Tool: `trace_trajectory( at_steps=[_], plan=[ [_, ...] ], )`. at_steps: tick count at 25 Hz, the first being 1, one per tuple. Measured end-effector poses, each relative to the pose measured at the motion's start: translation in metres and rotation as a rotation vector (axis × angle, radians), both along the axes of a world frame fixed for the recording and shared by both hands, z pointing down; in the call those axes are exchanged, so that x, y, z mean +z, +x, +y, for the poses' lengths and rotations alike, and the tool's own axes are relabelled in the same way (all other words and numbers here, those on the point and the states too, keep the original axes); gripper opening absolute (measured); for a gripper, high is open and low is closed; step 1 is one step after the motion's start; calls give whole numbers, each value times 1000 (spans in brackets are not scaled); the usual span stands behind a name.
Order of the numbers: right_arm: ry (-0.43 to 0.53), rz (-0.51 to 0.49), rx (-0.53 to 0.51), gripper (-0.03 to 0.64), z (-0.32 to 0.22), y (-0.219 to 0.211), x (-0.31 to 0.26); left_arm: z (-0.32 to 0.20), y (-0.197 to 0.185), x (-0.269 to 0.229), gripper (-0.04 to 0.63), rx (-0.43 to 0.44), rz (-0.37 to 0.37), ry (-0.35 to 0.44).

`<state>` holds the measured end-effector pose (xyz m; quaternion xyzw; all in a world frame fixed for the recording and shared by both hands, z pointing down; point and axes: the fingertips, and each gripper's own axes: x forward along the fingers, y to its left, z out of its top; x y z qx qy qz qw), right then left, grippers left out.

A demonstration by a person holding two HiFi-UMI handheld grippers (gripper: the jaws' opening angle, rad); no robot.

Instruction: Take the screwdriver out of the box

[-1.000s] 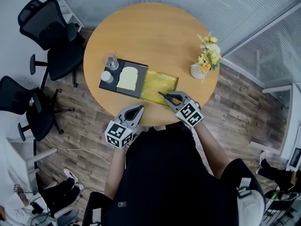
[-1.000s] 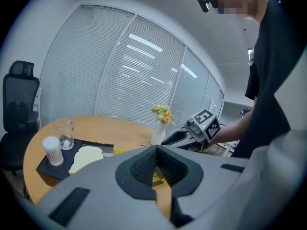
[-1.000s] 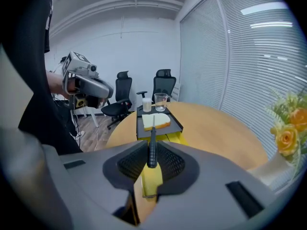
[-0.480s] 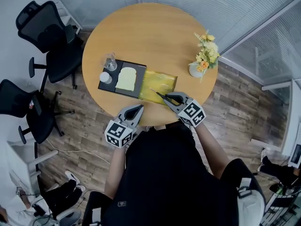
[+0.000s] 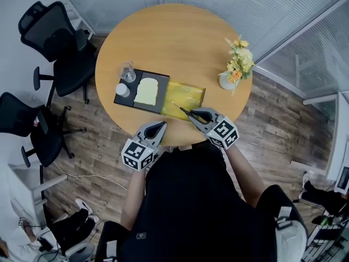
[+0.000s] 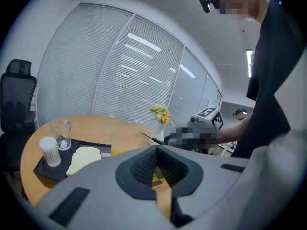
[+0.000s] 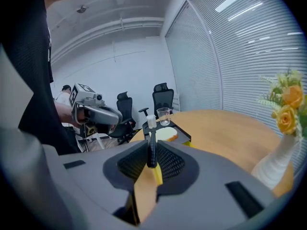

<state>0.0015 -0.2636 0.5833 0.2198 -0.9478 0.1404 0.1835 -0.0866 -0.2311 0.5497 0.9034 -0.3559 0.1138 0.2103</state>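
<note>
A thin screwdriver point(image 5: 184, 111) with a black handle is clamped in my right gripper point(image 5: 195, 115), its shaft pointing out over the near end of the open yellow box point(image 5: 191, 90). The right gripper view shows the handle point(image 7: 152, 150) upright between the shut jaws of that gripper point(image 7: 152, 166). My left gripper point(image 5: 161, 126) hovers at the table's front edge, left of the box, with nothing in it and its jaws together. Seen from the left gripper point(image 6: 157, 170), the screwdriver's tip point(image 6: 146, 135) sticks out to the left of the right gripper.
A black tray point(image 5: 158, 78) left of the box carries a bread slice point(image 5: 146, 90), a glass point(image 5: 128, 71) and a white container point(image 5: 124, 89). A vase of yellow flowers point(image 5: 238, 65) stands at the table's right edge. Office chairs point(image 5: 52, 34) stand at the left.
The right gripper has drifted slightly left with the screwdriver held in it. The left gripper has stayed in place.
</note>
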Motion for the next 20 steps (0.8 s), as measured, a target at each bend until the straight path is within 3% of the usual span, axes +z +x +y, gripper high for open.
trace_trajectory(
  at_steps=[20],
  plan=[
    [1, -49, 23, 52, 2, 4, -12, 4, 1, 1, 6, 5, 4, -1]
  ],
)
